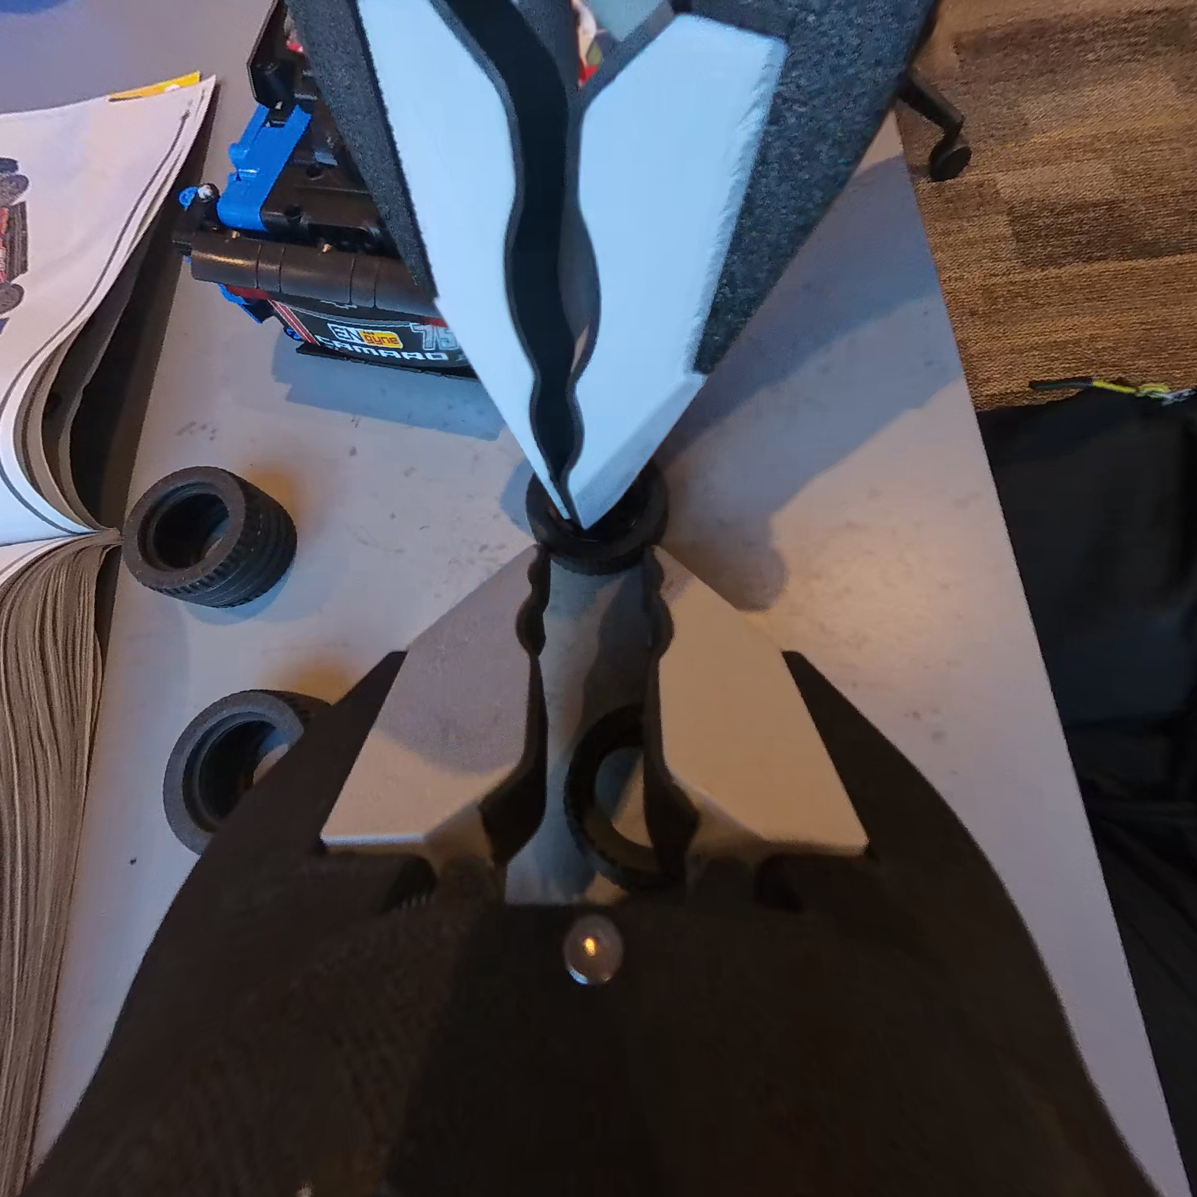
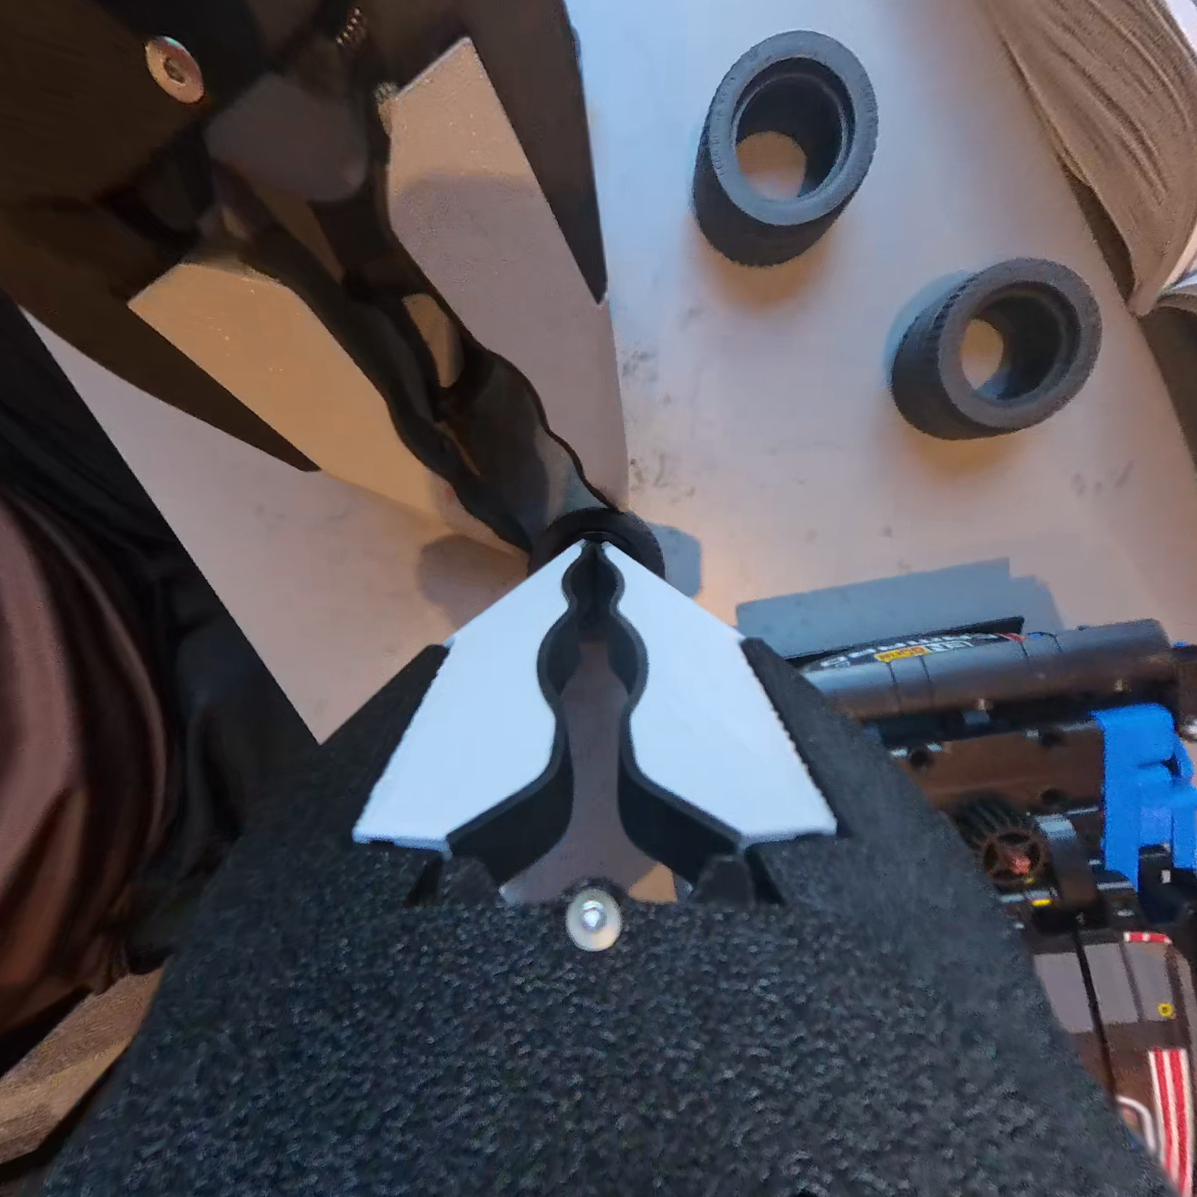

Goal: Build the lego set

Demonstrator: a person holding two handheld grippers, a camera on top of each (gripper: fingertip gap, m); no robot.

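A small black tyre (image 1: 599,550) sits low over the white table (image 1: 401,453). My left gripper (image 1: 592,550), with black fingers, is shut on its near side. My right gripper (image 1: 570,515), with white fingers, comes in from the far side, shut, with its tips in the tyre's opening. The right wrist view shows the same tyre (image 2: 638,541) just past my right gripper (image 2: 592,549), with the left gripper (image 2: 550,499) reaching in from the upper left. Whether anything sits between the right tips is hidden. The part-built black and blue Lego car (image 1: 311,259) stands behind the tyre, and also shows in the right wrist view (image 2: 1036,745).
Two loose tyres (image 1: 207,537) (image 1: 227,764) lie left of my left gripper, and show in the right wrist view (image 2: 784,149) (image 2: 997,350). Another tyre (image 1: 605,835) lies under the left fingers. The open instruction booklet (image 1: 78,311) lies at the left. The table edge (image 1: 971,401) runs at the right, with carpet beyond. The tips of both grippers are at nearly the same place.
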